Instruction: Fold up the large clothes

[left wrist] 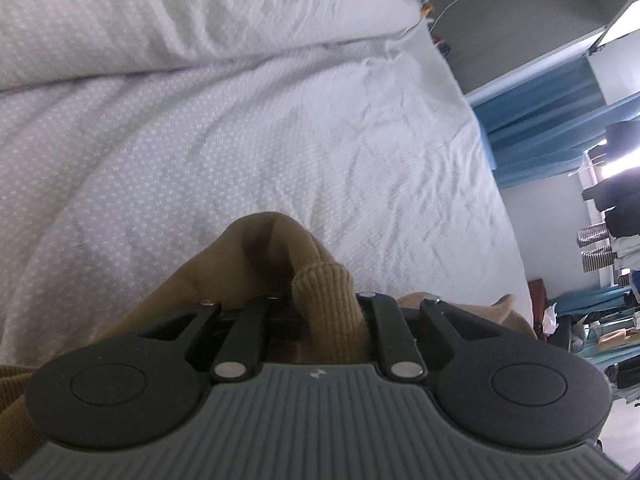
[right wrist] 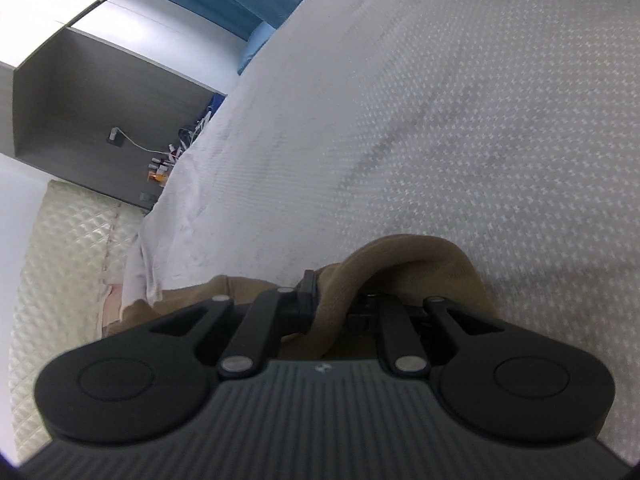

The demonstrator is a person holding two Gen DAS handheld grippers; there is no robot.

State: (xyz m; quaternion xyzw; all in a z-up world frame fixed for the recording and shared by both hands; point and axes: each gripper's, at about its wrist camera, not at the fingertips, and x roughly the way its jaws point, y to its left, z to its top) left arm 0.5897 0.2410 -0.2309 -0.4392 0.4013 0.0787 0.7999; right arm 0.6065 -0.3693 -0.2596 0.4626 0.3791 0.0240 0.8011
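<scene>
Both fingers grip the tan sweater: left fingers (left wrist: pixel 320 300) pinch its ribbed cuff (left wrist: pixel 324 292), right fingers (right wrist: pixel 336 304) a rolled edge. Sweater (right wrist: pixel 420 256) hangs bunched over the bed (left wrist: pixel 280 120); folding looks barely begun.

Tan knit garments: one (left wrist: pixel 256 256), bunched, ribbed cuff showing
Grippers: two, the left gripper (left wrist: pixel 320 300) and the right gripper (right wrist: pixel 336 300)
Beds: one, under a dotted white bedspread (left wrist: pixel 280 120)
Blue curtains: one (left wrist: pixel 540 120)
Striped rolls on the shelf: two (left wrist: pixel 592 248)
Wall plugs with cable: one (right wrist: pixel 115 135)
</scene>
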